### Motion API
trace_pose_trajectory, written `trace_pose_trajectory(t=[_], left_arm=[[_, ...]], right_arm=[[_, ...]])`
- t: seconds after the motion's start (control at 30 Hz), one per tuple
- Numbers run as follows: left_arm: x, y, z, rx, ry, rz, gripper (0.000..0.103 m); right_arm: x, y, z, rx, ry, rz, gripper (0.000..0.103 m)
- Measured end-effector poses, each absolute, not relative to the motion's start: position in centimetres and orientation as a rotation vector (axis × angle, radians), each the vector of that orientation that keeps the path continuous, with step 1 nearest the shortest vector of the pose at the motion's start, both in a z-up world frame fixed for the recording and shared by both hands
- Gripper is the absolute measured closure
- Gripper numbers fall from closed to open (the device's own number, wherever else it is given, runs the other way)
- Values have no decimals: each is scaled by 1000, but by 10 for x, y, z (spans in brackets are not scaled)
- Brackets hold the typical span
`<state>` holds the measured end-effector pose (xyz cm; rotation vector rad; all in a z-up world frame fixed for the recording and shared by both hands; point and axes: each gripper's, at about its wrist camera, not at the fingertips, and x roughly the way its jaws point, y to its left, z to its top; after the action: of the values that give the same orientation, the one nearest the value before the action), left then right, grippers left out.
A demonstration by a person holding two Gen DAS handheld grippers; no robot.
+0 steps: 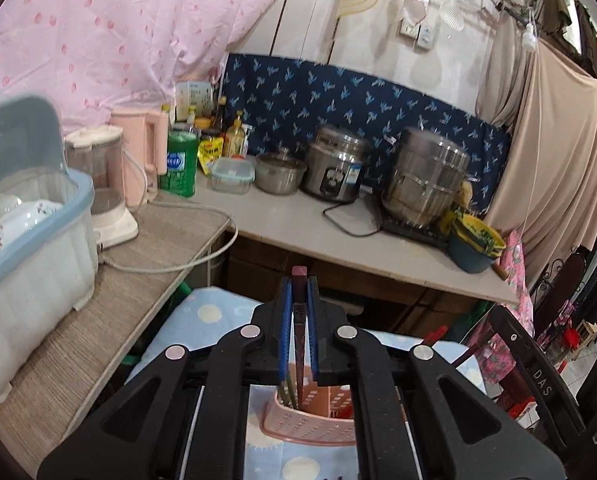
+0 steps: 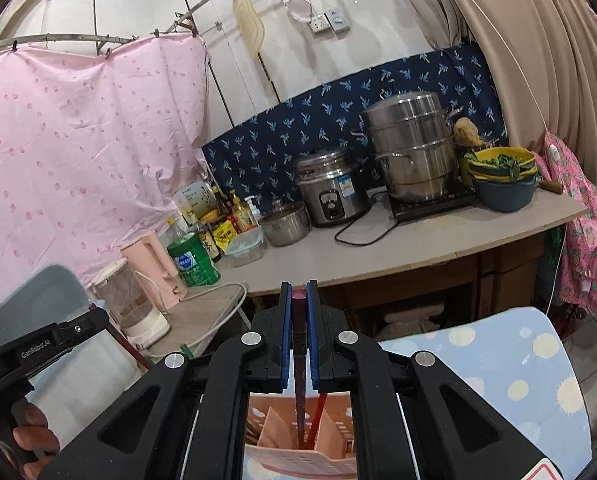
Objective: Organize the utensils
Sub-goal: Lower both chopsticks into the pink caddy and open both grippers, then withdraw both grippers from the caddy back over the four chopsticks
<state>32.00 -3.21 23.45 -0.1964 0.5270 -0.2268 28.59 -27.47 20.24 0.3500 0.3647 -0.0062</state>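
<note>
Over pink holder, L gripper & R gripper each clamp 1 chopstick, tips hidden.

The left gripper and right gripper are matt black plastic, with blue rubbery pads and bright metal pivot pins. Each grips a dark, smooth chopstick with a dull lacquered look. The utensil holder is pink perforated plastic, slightly glossy. It stands on pale blue printed cloth. The steamer pot and rice cooker are brushed metal, scuffed. The worktop is smooth matt grey board; the side table shows woodgrain laminate. The dish rack is cloudy translucent plastic.
</note>
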Motion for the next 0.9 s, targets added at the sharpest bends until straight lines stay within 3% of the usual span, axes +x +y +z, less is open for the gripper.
trace_pose_trajectory(t=[0.23, 0.3, 0.4, 0.9], left_arm=[[318, -26, 215, -216, 555, -194, 94], [314, -23, 216, -217, 557, -193, 81], [305, -20, 217, -215, 551, -193, 75], [226, -8, 201, -149, 586, -200, 69]], right_arm=[[273, -280, 199, 353, 371, -15, 92], [266, -282, 205, 348, 359, -14, 92], [252, -283, 212, 344, 346, -9, 91], [160, -259, 198, 279, 381, 31, 84]])
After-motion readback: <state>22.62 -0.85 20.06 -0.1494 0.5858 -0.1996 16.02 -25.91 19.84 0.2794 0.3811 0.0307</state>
